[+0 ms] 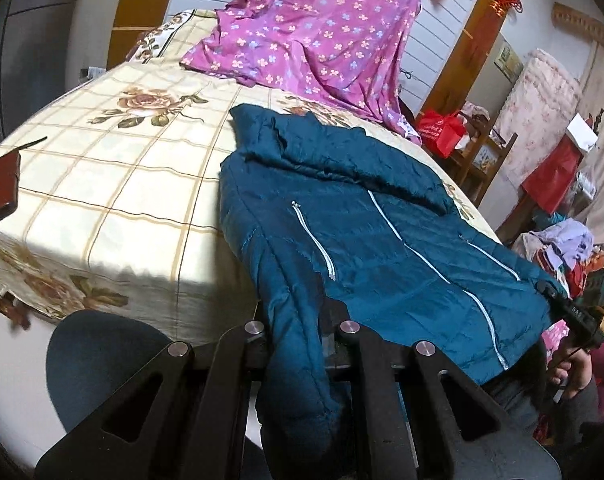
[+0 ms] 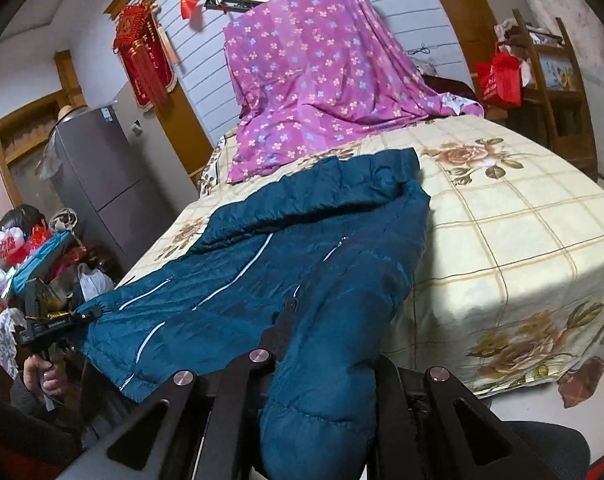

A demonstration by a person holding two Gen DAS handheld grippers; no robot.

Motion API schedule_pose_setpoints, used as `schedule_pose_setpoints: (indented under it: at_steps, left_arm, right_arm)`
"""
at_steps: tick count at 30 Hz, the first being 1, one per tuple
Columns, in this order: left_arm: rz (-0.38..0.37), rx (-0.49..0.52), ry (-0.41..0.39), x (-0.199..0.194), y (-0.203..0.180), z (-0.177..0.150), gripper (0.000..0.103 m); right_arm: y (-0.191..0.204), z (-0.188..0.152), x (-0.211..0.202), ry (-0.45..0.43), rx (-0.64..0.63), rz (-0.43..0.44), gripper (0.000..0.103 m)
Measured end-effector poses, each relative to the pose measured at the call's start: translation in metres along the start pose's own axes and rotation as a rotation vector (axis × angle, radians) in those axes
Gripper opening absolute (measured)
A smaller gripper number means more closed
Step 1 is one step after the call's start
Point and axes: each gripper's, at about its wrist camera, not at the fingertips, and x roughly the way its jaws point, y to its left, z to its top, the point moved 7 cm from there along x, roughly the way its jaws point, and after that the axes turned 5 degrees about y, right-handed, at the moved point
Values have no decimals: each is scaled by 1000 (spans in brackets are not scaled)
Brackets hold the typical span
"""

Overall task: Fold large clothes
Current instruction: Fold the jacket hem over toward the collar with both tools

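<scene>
A teal quilted jacket [image 1: 381,240] with pale zips lies front up on the bed, its hood towards the headboard. In the left wrist view my left gripper [image 1: 298,320] is shut on a lower corner, and the fabric hangs down between its fingers and hides the tips. At the far right of that view my right gripper [image 1: 557,300] pinches the opposite corner. The right wrist view shows the same jacket [image 2: 302,220] with my right gripper [image 2: 313,320] shut on its near corner. My left gripper [image 2: 86,314] holds the other corner at the left, a hand beneath it. The hem is lifted off the bed.
The bed carries a cream checked sheet [image 1: 122,184] with roses. A pink flowered cloth [image 1: 321,28] is draped at the headboard. A brown flat object [image 1: 0,188] lies near the bed's left edge. A grey fridge [image 2: 98,184], a red bag [image 1: 441,128] and piled clutter [image 1: 565,240] flank the bed.
</scene>
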Motion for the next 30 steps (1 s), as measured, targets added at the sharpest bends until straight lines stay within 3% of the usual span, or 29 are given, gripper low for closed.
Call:
schedule_pose_setpoints:
  at_steps: [7,16,23,30]
  left_arm:
    - [-20,-3,-31,-23,-3,-8,6]
    - [-35,-36,-41,-26,-1,-9,6]
    - [-73,-69,-96,-19,-7,31,6]
    - [-53,-82,-162,-7,-11,86,6]
  right_arm:
    - [5,7,-24,-37,-15,-18,10]
    - [4,3,-32,-27,8,-14,10]
    - [1,21,-26,-43,7,9,10]
    - [-6,63,-9,-72,54,21,10]
